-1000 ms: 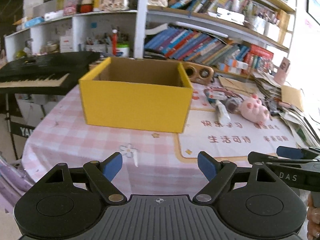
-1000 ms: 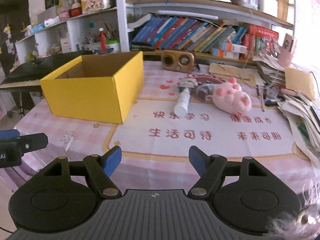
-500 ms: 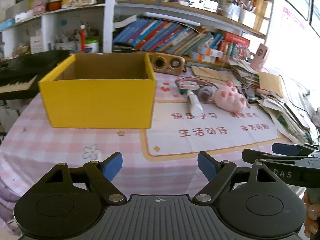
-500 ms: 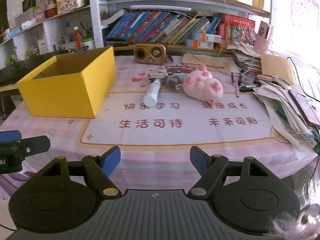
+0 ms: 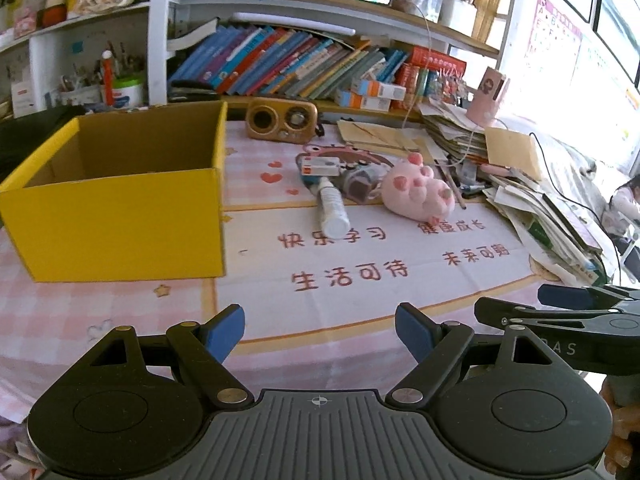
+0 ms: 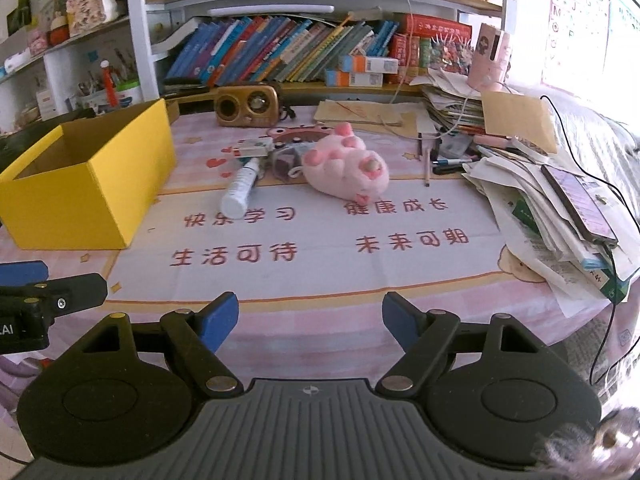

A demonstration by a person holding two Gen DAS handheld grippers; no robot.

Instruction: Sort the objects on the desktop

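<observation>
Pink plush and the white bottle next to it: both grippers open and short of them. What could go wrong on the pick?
1. The white bottle lies on its side, so it may roll away under a finger.
2. The pink plush sits close against the small pouch and the carton; the right gripper could drag them along.
3. The paper stack with a cabled phone borders the right side; a wide swing might snag it.

Both wrist views toward shared table [image 5: 360,280]
</observation>
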